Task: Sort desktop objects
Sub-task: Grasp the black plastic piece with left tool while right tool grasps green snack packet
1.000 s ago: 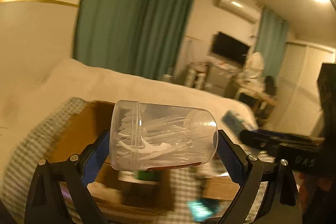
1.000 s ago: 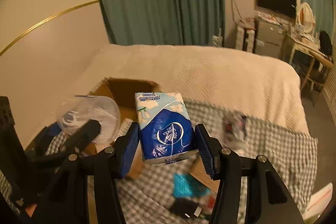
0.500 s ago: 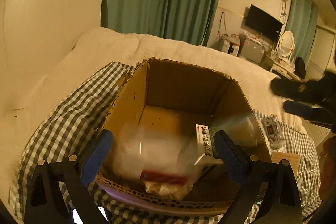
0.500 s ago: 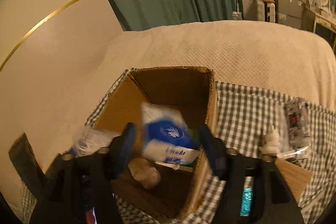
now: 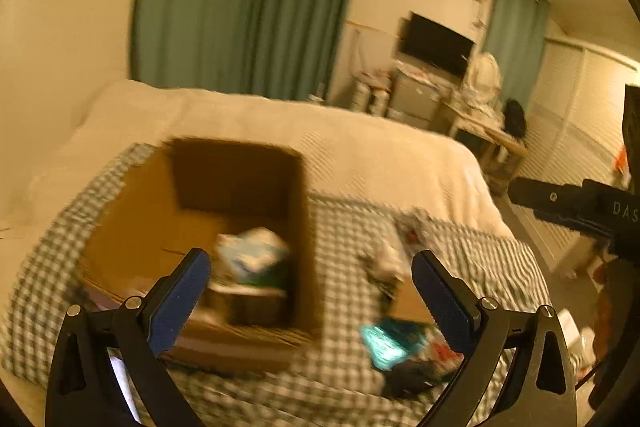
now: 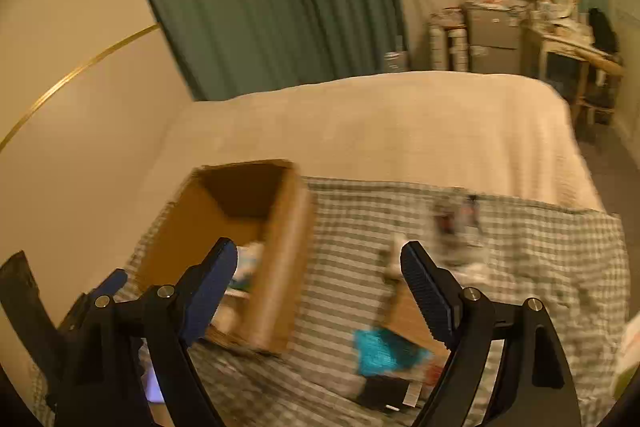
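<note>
Matt cardboard box (image 5: 132, 223) — checked cloth (image 5: 348, 223)

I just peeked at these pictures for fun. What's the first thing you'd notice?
First, the big brown cardboard box on the checked cloth, lying on the bed, with a blue-and-white packet inside. Then the two open, empty tongs, the left tongs and the right tongs, pointing toward it. A bright teal packet lies on the cloth right of the box.

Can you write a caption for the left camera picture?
Open left gripper above a cardboard box on a checked cloth.
</note>
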Available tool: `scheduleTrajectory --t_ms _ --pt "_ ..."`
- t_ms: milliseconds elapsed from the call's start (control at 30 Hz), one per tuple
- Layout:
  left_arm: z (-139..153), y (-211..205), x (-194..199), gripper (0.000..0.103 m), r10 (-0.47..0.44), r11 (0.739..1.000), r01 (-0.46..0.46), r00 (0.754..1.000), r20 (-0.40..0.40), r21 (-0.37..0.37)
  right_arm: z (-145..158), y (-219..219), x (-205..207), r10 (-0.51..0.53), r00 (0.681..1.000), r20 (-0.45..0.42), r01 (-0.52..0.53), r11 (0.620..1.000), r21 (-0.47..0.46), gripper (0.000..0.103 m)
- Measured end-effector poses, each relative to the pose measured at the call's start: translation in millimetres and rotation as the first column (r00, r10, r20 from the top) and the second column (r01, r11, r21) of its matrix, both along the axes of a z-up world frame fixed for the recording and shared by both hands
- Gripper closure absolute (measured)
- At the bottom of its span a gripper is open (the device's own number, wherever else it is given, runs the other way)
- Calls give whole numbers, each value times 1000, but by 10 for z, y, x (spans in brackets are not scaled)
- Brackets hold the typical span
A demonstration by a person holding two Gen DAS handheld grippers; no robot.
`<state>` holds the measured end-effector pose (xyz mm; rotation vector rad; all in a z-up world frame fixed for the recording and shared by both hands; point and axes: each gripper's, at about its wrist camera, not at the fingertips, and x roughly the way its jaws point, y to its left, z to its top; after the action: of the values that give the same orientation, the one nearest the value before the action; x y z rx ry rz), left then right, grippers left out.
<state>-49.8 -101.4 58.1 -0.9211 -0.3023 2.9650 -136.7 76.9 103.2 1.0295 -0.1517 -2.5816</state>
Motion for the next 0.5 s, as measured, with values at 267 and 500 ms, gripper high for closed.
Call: scheduleTrajectory --t_ms 267,500 --pt "-842 850 -18 0 -142 990 141 978 155 17 -516 867 218 -109 991 82 101 990 101 19" --pt "-1465 1297 -78 0 -243 968 249 937 251 9 -1285 1136 187 -114 970 216 80 984 158 20"
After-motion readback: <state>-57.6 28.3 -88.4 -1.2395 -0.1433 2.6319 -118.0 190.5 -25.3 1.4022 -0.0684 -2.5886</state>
